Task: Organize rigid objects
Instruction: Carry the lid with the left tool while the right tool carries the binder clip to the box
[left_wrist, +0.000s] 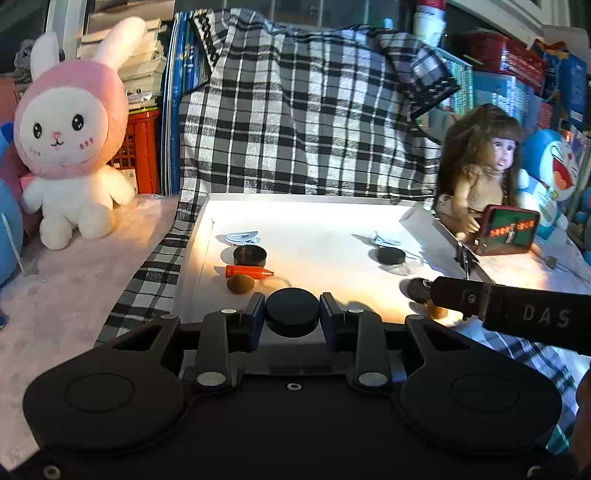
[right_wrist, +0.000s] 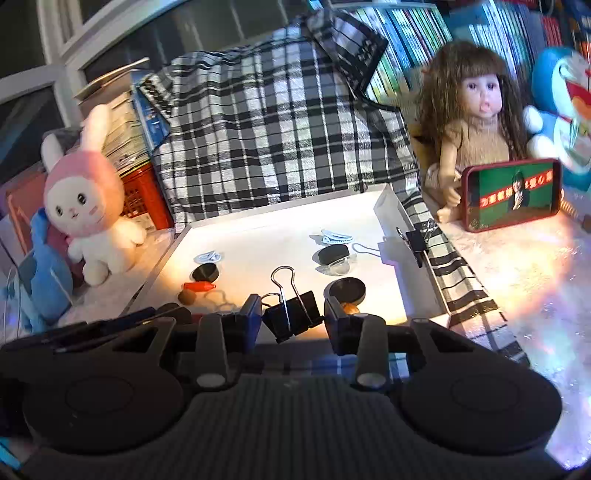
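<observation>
tray (left_wrist: 207, 221): White, shallow-walled, lay on the surface against a checked cloth (left_wrist: 295, 122); it carried the sorted pieces in two loose groups, left and right. Risk judged: its low rim would not stop a round piece that rolled.
left tongs (left_wrist: 291, 312): Clamped on a black disc (left_wrist: 291, 314) by its edge, held above the tray's near end. Risk judged: the grip fell on a curved rim with narrow contact, so a tilt or a jolt could let the disc squirt out and knock the group below.
right tongs (right_wrist: 288, 314): Clamped on a black clip (right_wrist: 291, 314), body between the pads, wire handles (right_wrist: 282, 280) standing up and free. Risk judged: the clip sat skewed, so it could pivot in the grip; the handles could snag on a neighbour when set down.
phone (right_wrist: 513, 194): Propped beside the tray on the right, outside the work. Risk judged: a wide swing of the right tongs could tip it.
left group: A disc (left_wrist: 250, 255), an orange cone (left_wrist: 249, 272), a brown lump (left_wrist: 241, 283) and a white clasp (left_wrist: 242, 236) lay close together. Risk judged: little free space, so a dropped piece would scatter them.
right group: A disc (right_wrist: 347, 290), a dark pebble (right_wrist: 333, 254) and a white clasp (right_wrist: 335, 236) lay near one another. Risk judged: the two tongs worked near each other and could collide over the tray.
</observation>
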